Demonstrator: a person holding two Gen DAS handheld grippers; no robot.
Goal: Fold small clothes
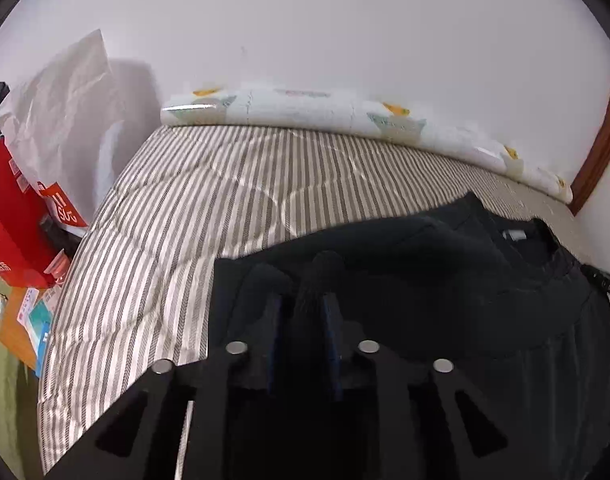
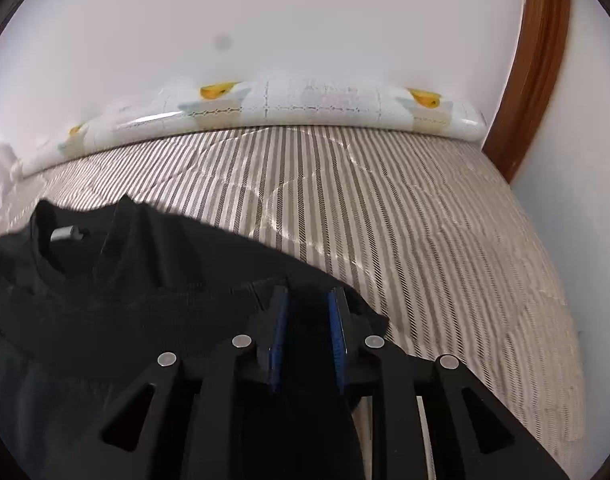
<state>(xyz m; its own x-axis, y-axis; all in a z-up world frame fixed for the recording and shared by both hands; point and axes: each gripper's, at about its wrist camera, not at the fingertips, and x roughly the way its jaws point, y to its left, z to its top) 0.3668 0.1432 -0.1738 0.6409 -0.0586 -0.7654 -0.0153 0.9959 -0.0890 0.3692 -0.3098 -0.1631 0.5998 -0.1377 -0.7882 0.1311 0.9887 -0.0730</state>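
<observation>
Striped bed (image 1: 165, 208): both grippers (image 1: 301, 280) (image 2: 309, 300) angled dwn.

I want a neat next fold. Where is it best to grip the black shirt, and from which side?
Probably the folded edge of the black shirt, from its outer sides with left gripper and right gripper; the collar faces away, leaving both sides free.

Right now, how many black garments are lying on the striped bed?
1 that I can tell: a black garment on the striped bed cover, with the left gripper and right gripper at its two sides. Dark folds could hide another.
</observation>
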